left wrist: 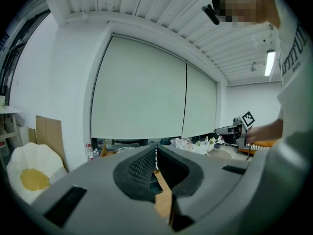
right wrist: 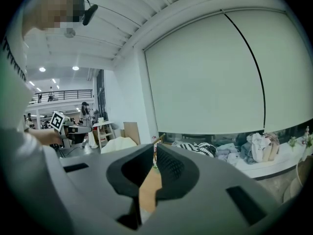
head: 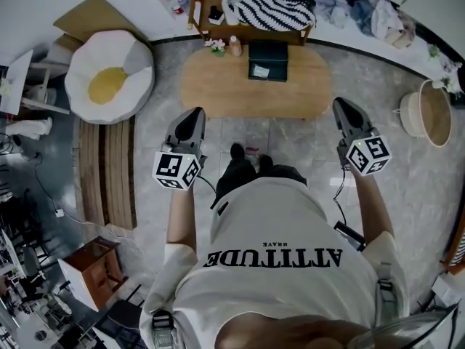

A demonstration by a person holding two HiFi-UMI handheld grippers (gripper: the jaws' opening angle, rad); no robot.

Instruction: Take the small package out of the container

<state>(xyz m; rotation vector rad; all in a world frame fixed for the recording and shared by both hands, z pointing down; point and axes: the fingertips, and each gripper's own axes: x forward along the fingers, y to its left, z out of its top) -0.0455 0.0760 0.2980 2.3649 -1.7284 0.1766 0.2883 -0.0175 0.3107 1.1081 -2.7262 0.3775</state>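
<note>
At 12 o'clock ahead, on the wooden table (head: 218, 86), sits the dark container (head: 268, 53), well apart from both tools. Pale item inside, probably the small package (head: 261, 70). From my left gripper (head: 192, 116) it's at 1 o'clock, from my right gripper (head: 341, 107) at 11. Both are pinched closed and empty, neither clearly nearer.

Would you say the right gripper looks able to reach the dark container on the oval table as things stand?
Probably yes: only bare surface of the oval table lies between the right gripper and the dark container. The gripper hangs short of the table, jaws together, so they must open first.
</note>
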